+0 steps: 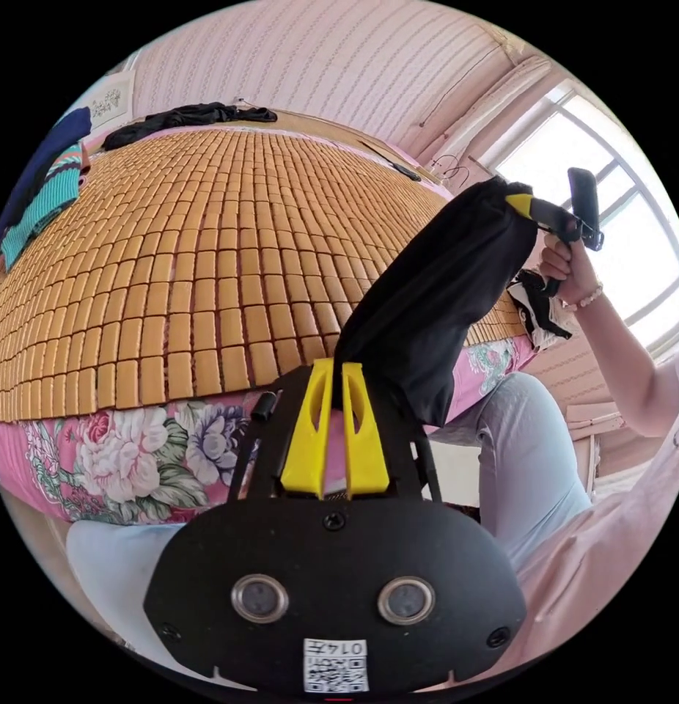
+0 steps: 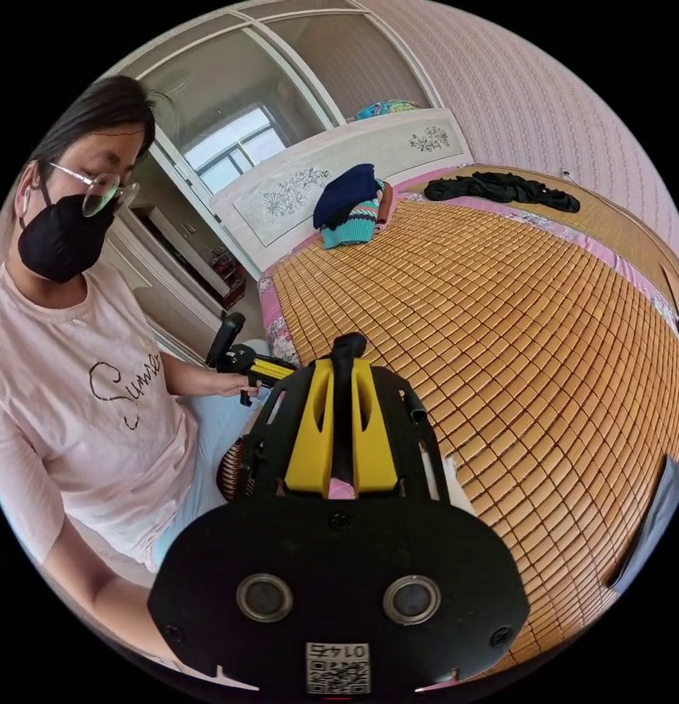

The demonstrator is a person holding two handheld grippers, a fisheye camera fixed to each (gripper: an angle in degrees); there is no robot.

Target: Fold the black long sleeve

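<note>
Both grippers are clamped on the black long sleeve (image 1: 435, 293), which hangs in the air between them, just off the near edge of the bed. Left gripper (image 1: 338, 381) has its yellow jaws pinched together on one end of the cloth; right gripper (image 2: 342, 367) likewise has a dark strip of fabric squeezed between its jaws. In the left gripper view the right gripper shows up top right, held in the person's hand (image 1: 567, 268), with the garment stretched from it down to the left jaws.

Garment looks bunched or doubled over, not spread flat, so I can't tell how many folds are in it. Bamboo mat (image 2: 501, 330) in front is bare of it, nothing laid down yet. Judging by that, the task is early or mid way: cloth lifted and held taut, flattening and folding on the mat are left. Another dark garment (image 2: 501, 189) lies at the far side, a folded stack (image 2: 348, 205) sits by the headboard (image 2: 398, 150).
</note>
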